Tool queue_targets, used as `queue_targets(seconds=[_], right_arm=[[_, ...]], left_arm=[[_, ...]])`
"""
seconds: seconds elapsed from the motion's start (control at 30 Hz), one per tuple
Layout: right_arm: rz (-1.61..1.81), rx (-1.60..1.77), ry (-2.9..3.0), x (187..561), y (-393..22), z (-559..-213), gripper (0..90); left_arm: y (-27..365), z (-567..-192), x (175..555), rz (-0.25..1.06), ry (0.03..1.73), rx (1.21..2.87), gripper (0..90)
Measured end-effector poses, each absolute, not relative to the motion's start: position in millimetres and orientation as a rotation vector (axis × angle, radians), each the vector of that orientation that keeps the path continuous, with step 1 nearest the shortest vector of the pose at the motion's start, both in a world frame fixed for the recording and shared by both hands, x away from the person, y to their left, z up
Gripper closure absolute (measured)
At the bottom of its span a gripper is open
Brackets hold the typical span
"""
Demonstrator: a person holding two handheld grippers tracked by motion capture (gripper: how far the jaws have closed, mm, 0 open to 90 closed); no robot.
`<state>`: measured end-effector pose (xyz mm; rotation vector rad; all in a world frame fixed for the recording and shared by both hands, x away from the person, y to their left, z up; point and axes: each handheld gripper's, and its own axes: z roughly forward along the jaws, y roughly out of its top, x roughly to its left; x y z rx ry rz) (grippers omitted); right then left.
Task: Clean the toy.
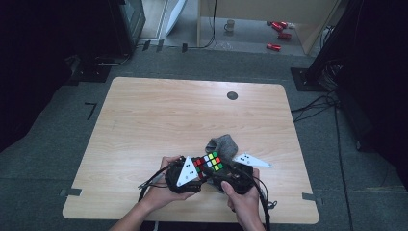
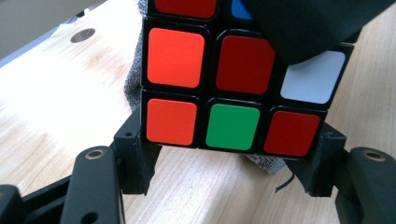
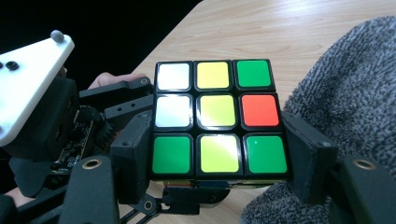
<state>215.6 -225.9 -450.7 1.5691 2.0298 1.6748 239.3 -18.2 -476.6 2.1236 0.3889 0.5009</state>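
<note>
The table (image 1: 144, 120) spreads out pale and wooden in front of me, with a small dark round disc (image 1: 232, 95) set in it near the far edge. On the near part, just beyond my hands, lies a grey woolly cloth (image 1: 222, 144), crumpled; in my right claw's own view it bulges up on the right, just beside the outer jaw. Against the cloth's near side sits the puzzle cube (image 1: 210, 162), lifted between my two claws close to the table's near edge, a little right of the middle.

My left claw (image 1: 192, 168) comes at the cube from the left. Its jaws stand against the two sides of the cube's lowest row, the one showing orange, green and red tiles, and the cube (image 2: 233, 88) sits tight between them, so I take it as pinched there. My right claw (image 1: 226, 174) comes from the right, and its jaws press on either side of the nearest row of the face I look down on, the green, yellow, green row (image 3: 218, 154). Above that run white, yellow, orange, then white, yellow, green. The white three-cornered plate (image 3: 28, 79) of my left claw shows at the left of that view.
</note>
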Motion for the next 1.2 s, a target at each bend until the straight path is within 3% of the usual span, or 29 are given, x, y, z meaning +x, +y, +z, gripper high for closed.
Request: queue_targets(seconds=[0.83, 1.0, 1.07, 1.2], right_arm=[[1.665, 1.639, 2.084, 221, -228, -458, 33.6], [1.671, 1.586, 2.066, 218, -231, -453, 34.8], [1.668, 1.555, 2.051, 216, -233, -451, 34.8], [1.667, 1.523, 2.014, 214, -247, -446, 34.8]], left_arm=[[-22, -478, 235, 0.565, 0.363, 2.134, 34.5], [-22, -475, 239, 0.486, 0.385, 2.116, 35.0], [-21, -474, 241, 0.425, 0.379, 2.114, 42.4], [-24, -477, 247, 0.388, 0.407, 2.132, 40.2]])
